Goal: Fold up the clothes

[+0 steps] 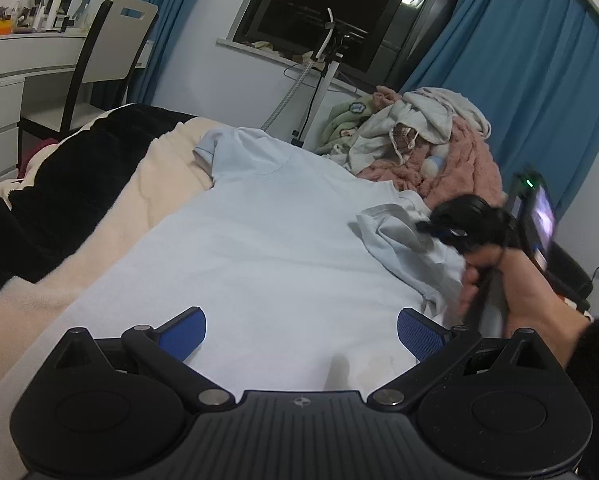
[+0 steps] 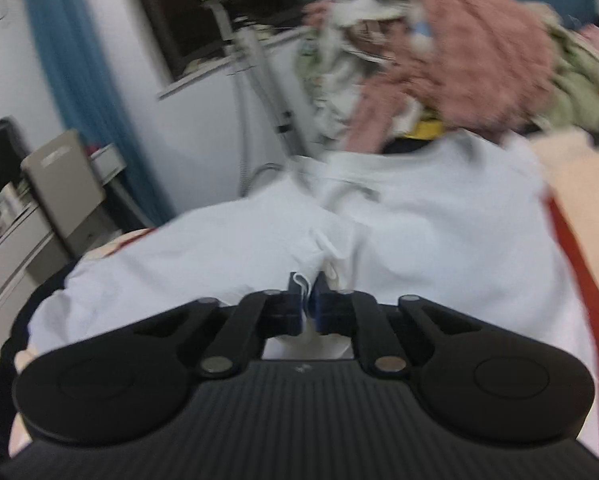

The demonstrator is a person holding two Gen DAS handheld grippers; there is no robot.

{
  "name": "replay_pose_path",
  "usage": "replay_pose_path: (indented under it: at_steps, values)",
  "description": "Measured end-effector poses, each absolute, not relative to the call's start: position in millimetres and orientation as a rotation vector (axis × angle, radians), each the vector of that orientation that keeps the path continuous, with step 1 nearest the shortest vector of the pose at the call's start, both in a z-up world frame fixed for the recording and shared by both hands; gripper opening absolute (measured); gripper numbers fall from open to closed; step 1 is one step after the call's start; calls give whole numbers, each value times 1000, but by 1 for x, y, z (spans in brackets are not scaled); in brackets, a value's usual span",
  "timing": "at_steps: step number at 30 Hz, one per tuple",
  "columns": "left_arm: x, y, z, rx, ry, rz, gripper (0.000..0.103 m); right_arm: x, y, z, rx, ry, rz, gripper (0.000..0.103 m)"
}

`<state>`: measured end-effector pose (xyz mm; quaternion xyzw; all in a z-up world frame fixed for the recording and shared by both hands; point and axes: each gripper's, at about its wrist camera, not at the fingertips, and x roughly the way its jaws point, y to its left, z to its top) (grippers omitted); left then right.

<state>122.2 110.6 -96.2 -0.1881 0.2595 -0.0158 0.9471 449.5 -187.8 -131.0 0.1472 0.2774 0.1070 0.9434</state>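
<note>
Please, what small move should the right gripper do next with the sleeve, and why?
Probably carry the pinched sleeve further inward over the shirt and lay it flat. The right gripper is shut on that fabric, which is bunched, while the left gripper hangs open above the hem.

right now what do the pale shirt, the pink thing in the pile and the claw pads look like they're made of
Shirt: looks like thin matte woven or knit cloth, probably cotton; it lies flat and bunches softly where the right claw pinches it.
Pink thing: shaggy tufted surface, likely fleece or plush.
Pads: blue with a fine grid texture, seemingly rubber or soft plastic.
</note>
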Motion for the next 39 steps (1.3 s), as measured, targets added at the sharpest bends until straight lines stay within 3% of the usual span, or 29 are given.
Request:
replay_pose_path:
  at_steps: [10,14,15,16,18,27,39]
  values:
    - [125,126,-86,-318,432,34,103,520,-119,-119,107,529,204,5]
    - [131,131,-83,-275,409,35,103,509,-125,-125,140,476,195,11]
    - [135,131,-83,-269,420,20,103,503,-127,-123,132,468,191,29]
    - [138,130,-84,-261,435,8,103,497,-128,-122,124,460,186,59]
    - [139,126,-85,-239,447,-13,103,480,-135,-115,149,447,177,88]
    - [133,103,-86,-172,477,-92,103,332,-158,-58,140,348,177,86]
    - [98,86,-69,-139,475,-110,103,138,-200,-29,154,310,151,85]
